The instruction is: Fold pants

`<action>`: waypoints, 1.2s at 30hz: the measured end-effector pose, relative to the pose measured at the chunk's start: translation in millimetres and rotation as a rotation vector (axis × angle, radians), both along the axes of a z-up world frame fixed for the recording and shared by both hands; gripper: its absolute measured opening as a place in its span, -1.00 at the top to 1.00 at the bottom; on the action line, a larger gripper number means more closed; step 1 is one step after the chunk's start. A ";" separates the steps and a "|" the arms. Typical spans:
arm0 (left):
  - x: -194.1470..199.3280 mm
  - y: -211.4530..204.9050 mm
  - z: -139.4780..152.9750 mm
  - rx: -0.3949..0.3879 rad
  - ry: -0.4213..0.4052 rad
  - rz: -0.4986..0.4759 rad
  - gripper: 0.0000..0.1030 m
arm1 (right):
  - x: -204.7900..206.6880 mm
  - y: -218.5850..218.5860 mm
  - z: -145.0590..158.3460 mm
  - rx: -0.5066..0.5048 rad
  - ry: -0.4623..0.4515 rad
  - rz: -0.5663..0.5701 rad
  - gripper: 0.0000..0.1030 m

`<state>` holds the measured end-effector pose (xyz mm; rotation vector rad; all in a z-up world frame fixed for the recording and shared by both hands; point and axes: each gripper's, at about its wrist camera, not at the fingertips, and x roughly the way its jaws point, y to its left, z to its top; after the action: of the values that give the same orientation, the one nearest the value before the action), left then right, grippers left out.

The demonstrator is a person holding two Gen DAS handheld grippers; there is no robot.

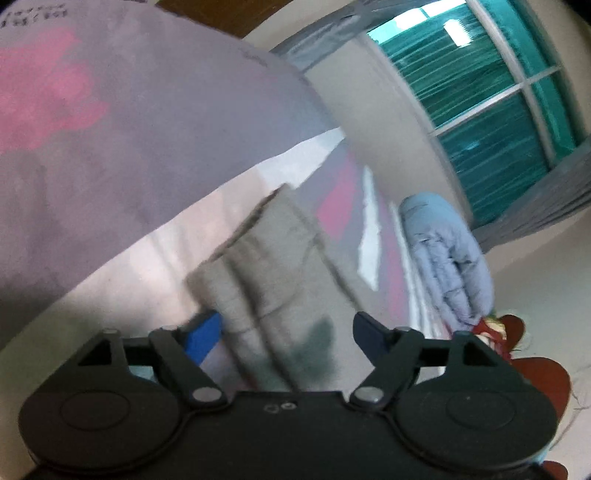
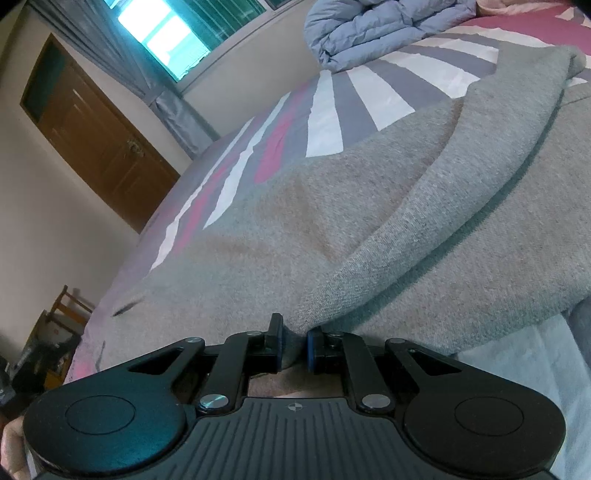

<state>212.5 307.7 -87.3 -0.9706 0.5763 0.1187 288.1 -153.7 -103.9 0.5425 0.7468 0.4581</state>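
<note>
Grey pants [image 2: 332, 206] lie on a bedsheet [image 2: 332, 110] striped grey, white and pink; the quilt [image 2: 376, 29] is pale blue.

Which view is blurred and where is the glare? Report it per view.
Left wrist view: motion-smeared throughout, the grey pants soft-edged between the open left tongs. Right wrist view: sharp, knit texture readable where the right tongs pinch the pants; the window is blown out white; fisheye curves the bed.

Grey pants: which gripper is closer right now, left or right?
Right. The right gripper is shut on a fold of the grey pants; the left gripper is open, fabric between its fingers, not clamped.
</note>
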 end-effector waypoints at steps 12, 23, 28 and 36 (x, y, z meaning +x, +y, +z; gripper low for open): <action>-13.8 22.4 8.3 -0.016 -0.070 0.071 0.00 | 4.4 -2.7 -5.4 0.013 -0.002 0.001 0.79; 0.1 15.6 -2.0 -0.142 -0.085 -0.007 -0.04 | 6.1 -2.1 -6.2 0.008 -0.002 -0.003 0.79; 14.0 19.5 -10.7 -0.168 -0.098 -0.009 -0.05 | 6.7 -1.9 -7.1 0.006 -0.003 -0.003 0.79; 19.7 17.7 -0.7 -0.196 -0.160 0.005 0.64 | 10.5 -2.3 -6.3 0.001 0.009 0.006 0.79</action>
<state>232.2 325.4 -88.0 -1.1607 0.4430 -0.0116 298.6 -156.0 -110.1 0.5432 0.7571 0.4619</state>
